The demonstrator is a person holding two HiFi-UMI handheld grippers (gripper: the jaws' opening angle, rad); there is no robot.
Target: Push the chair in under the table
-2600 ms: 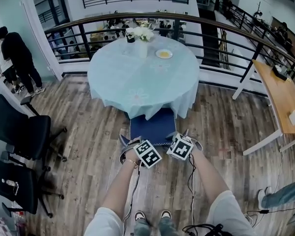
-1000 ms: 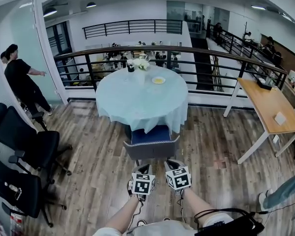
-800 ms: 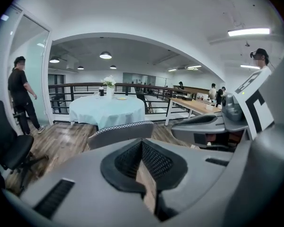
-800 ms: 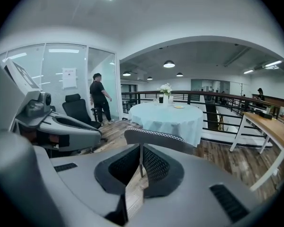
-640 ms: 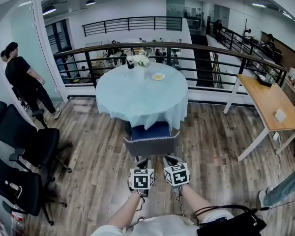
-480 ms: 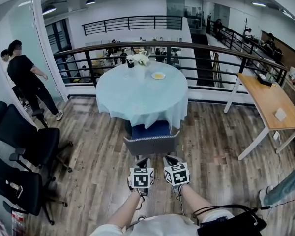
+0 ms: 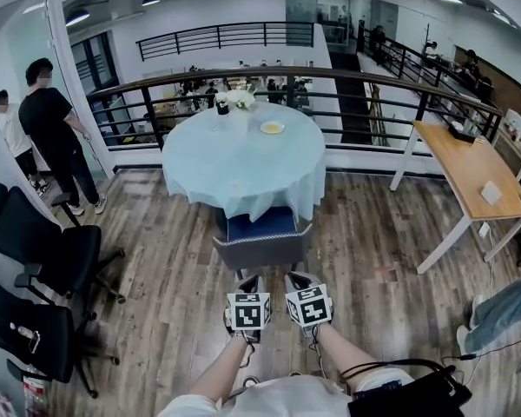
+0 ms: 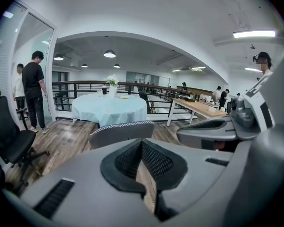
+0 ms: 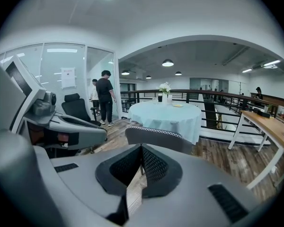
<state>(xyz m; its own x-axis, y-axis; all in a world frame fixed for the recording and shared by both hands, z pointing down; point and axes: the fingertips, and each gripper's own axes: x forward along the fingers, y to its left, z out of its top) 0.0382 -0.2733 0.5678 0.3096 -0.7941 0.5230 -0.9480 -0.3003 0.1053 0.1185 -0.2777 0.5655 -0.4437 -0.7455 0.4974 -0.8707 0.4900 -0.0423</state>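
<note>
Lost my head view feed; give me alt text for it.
A grey, blue-seated chair stands partly under the round pale-blue table. The left gripper and right gripper are shut and empty, short of its back.

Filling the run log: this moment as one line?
chair: partly under table | left gripper: shut, empty | right gripper: shut, empty | both short of chair

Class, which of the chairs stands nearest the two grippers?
The grey-backed chair with the blue seat, at the round table, ahead of the left gripper and right gripper; the black office chairs stand at the left.
</note>
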